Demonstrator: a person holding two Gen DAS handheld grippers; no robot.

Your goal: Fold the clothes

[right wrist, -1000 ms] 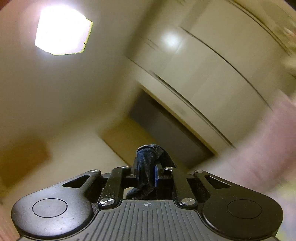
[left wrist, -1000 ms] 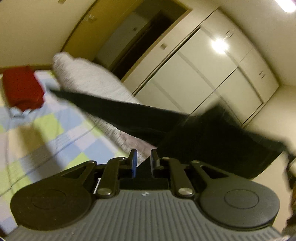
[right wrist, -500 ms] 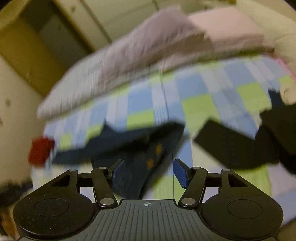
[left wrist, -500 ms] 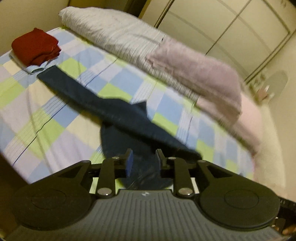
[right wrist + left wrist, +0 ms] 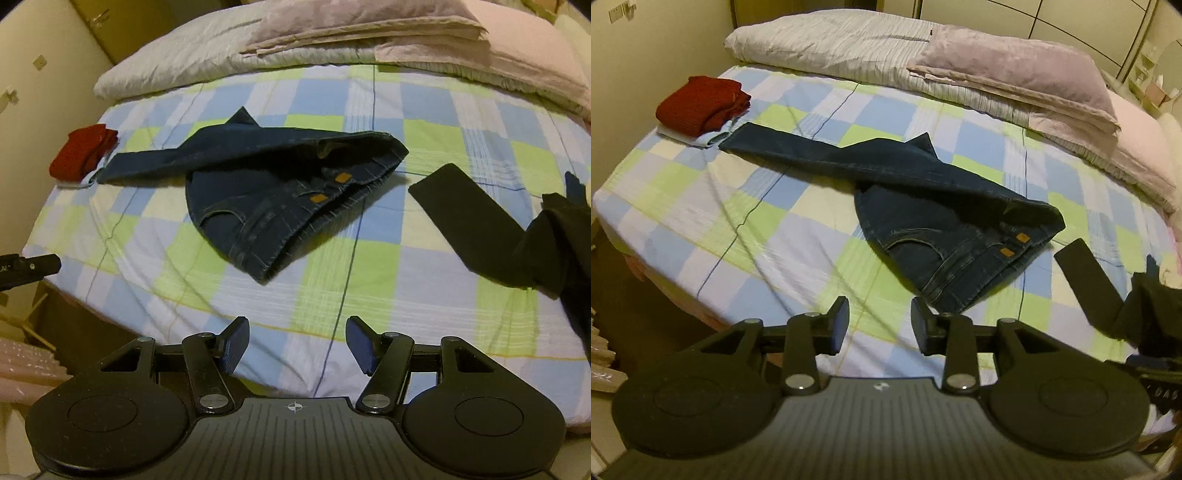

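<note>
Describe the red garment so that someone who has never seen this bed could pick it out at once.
Start at the checked bedsheet in blue, green and white, and follow the dark blue jeans along their outstretched leg to its far end. Just beyond that hem, near the corner of the bed, sits the folded red garment on a pale folded piece. It is the only red thing there, and neatly folded.

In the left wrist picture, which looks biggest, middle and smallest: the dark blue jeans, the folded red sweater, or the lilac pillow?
1. Dark blue jeans, biggest.
2. Lilac pillow, a bit smaller, though it lies farther away, so this is unsure.
3. Folded red sweater, clearly smallest.
</note>
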